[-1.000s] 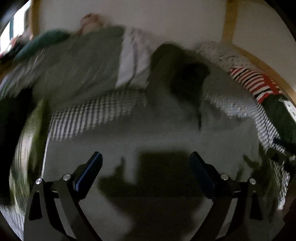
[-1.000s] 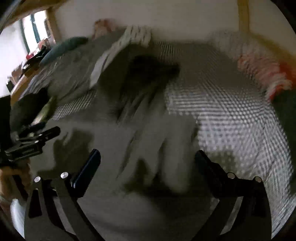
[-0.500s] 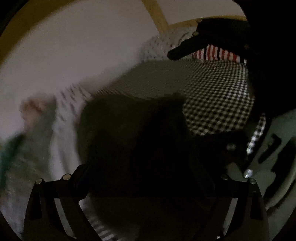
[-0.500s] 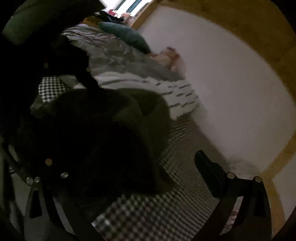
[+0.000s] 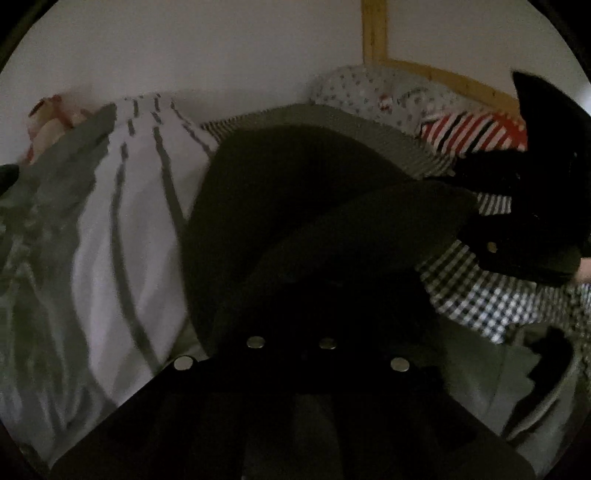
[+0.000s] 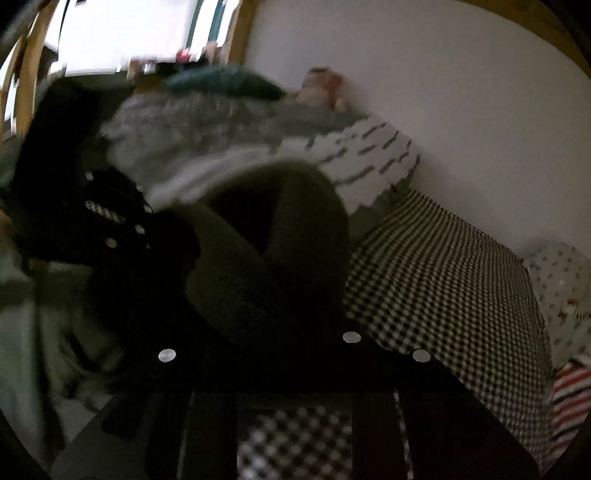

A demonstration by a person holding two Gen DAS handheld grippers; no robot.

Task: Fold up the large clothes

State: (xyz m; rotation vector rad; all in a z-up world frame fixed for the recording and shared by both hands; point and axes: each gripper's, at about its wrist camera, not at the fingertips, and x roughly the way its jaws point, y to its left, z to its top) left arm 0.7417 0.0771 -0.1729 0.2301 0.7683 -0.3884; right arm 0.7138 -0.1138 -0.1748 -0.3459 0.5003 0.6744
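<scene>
A large dark olive garment [image 5: 295, 177] lies bunched on the checked bed cover [image 5: 472, 295]. My left gripper [image 5: 291, 310] sits low over its near edge, jaws closing to shut, and dark cloth covers the fingertips. In the left wrist view my right gripper [image 5: 517, 206] reaches in from the right onto a fold of the same garment. In the right wrist view the garment [image 6: 303, 206] rises in a thick fold between the right gripper's [image 6: 258, 306] closing jaws, which press on it. The left gripper [image 6: 92, 206] shows dark at the left.
A white duvet with grey stripes [image 5: 122, 221] lies left of the garment against the wall. A dotted pillow [image 5: 369, 88] and a red striped cloth [image 5: 472, 133] sit at the far right by the wooden bed frame [image 5: 373, 33]. Pale grey cloth [image 5: 491, 380] lies near right.
Both grippers have swung across the bed onto the dark garment. Their jaws, wide open a second ago, have drawn together with its cloth between them.
</scene>
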